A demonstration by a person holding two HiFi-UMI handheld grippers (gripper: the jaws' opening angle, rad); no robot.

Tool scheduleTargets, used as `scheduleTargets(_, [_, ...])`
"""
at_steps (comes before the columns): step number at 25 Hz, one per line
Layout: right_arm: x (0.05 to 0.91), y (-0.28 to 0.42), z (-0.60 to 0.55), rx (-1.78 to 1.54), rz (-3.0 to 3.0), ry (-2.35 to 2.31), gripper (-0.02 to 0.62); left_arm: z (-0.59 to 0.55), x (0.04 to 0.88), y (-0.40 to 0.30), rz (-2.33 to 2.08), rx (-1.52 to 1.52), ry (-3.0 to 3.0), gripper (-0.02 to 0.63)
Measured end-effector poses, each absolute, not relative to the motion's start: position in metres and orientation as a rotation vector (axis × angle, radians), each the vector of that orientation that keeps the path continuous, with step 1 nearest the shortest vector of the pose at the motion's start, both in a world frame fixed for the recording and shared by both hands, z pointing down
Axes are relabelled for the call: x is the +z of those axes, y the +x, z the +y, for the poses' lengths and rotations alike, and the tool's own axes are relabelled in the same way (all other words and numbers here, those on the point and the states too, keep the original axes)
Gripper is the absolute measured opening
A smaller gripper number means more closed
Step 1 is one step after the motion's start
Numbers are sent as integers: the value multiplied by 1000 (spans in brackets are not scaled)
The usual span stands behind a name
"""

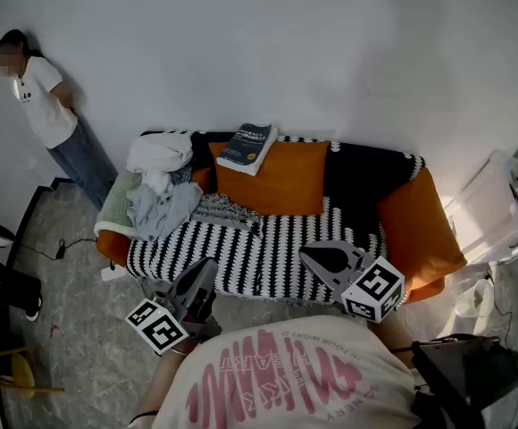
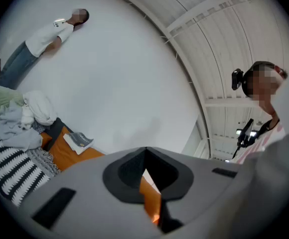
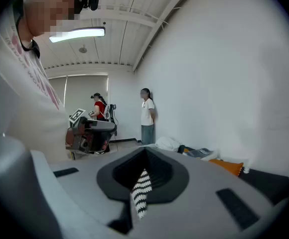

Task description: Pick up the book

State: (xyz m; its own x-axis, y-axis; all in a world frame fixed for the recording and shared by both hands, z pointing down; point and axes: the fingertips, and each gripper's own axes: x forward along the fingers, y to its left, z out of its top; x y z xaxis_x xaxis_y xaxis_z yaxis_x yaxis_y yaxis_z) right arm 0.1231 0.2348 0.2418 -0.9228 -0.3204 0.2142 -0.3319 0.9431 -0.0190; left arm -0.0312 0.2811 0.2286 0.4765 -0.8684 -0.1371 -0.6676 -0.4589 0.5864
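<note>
A dark blue book lies on the top edge of an orange cushion at the back of the sofa. In the left gripper view the book is small and far off, and it also lies far off in the right gripper view. My left gripper hangs over the sofa's front edge, jaws shut with nothing in them. My right gripper is shut and empty too, over the striped seat to the right. Both are well short of the book.
A heap of white and grey clothes lies on the sofa's left end. A person stands against the wall at the far left. A white bag and a black case are on the right. Cables run over the floor on the left.
</note>
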Motion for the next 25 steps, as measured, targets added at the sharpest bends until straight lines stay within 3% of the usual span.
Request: scheduleTargets(25, [263, 85, 235, 279, -2931, 589, 8, 300, 239, -100, -1367, -581, 2259, 8])
